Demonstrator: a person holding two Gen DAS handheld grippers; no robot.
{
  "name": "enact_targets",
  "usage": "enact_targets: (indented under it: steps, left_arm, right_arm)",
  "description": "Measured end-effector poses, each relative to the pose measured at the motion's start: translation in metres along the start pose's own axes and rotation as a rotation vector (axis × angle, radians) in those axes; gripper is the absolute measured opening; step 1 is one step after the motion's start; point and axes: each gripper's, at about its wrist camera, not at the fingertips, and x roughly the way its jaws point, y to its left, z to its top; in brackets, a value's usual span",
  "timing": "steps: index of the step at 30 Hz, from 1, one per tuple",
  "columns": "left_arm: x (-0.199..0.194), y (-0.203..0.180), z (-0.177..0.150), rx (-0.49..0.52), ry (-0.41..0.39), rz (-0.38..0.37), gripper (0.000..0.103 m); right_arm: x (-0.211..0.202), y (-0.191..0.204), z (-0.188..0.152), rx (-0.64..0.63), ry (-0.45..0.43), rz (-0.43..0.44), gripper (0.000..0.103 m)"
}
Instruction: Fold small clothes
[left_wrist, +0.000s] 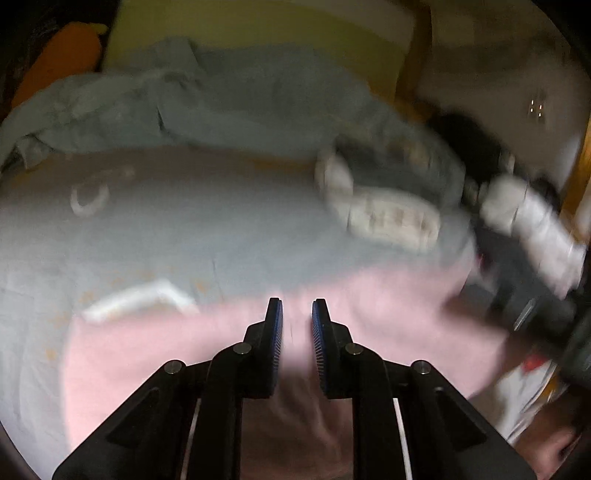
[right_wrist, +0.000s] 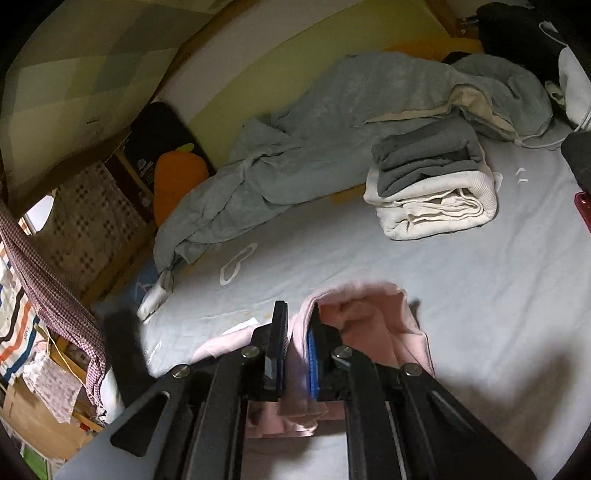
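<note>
A pale pink garment (left_wrist: 388, 314) lies on the light blue bed sheet (left_wrist: 184, 240) and runs up between the fingers of my left gripper (left_wrist: 297, 306), which is shut on it. In the right wrist view the same pink garment (right_wrist: 369, 325) is bunched and lifted at one edge. A fold of it is pinched between the blue pads of my right gripper (right_wrist: 297, 310), which is shut on it. The left wrist view is blurred by motion.
A folded stack of grey and white clothes (right_wrist: 432, 181) sits at the back right of the sheet (right_wrist: 480, 295). A crumpled blue-grey blanket (right_wrist: 314, 140) lies along the yellow wall. An orange carrot plush (right_wrist: 177, 177) sits at the left bed edge, with clutter below.
</note>
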Motion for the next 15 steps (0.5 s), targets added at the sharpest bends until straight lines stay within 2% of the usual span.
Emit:
enact_targets:
  steps: [2, 4, 7, 8, 9, 10, 11, 14, 15]
  left_arm:
    - [0.001, -0.005, 0.019, 0.048, 0.02, 0.053, 0.016]
    - [0.02, -0.007, 0.026, 0.084, 0.119, 0.09, 0.015]
    - [0.048, -0.005, 0.016, 0.076, 0.252, 0.06, 0.015]
    - [0.052, -0.005, 0.01, 0.082, 0.262, 0.073, 0.015]
    - [0.054, -0.006, 0.004, 0.091, 0.257, 0.087, 0.015]
    - [0.055, -0.007, -0.001, 0.097, 0.248, 0.089, 0.015]
    - [0.056, -0.006, -0.002, 0.098, 0.239, 0.091, 0.015]
    - [0.06, -0.001, -0.003, 0.054, 0.239, 0.071, 0.015]
    - [0.06, 0.002, -0.003, 0.035, 0.239, 0.06, 0.015]
  right_arm:
    - [0.002, 0.0, -0.001, 0.0, 0.011, -0.014, 0.009]
    - [0.0, -0.008, -0.001, 0.007, 0.016, -0.066, 0.009]
    - [-0.008, -0.024, 0.004, 0.053, -0.027, -0.154, 0.009]
    - [-0.01, -0.03, 0.006, 0.063, -0.037, -0.191, 0.011]
    - [-0.01, -0.037, 0.009, 0.072, -0.028, -0.222, 0.026]
    - [-0.009, -0.045, 0.011, 0.088, -0.009, -0.227, 0.054]
    - [-0.007, -0.053, 0.013, 0.117, 0.005, -0.193, 0.065]
    - [0.003, -0.076, 0.013, 0.233, 0.038, -0.07, 0.067]
    - [0.01, -0.082, 0.011, 0.262, 0.055, -0.06, 0.067]
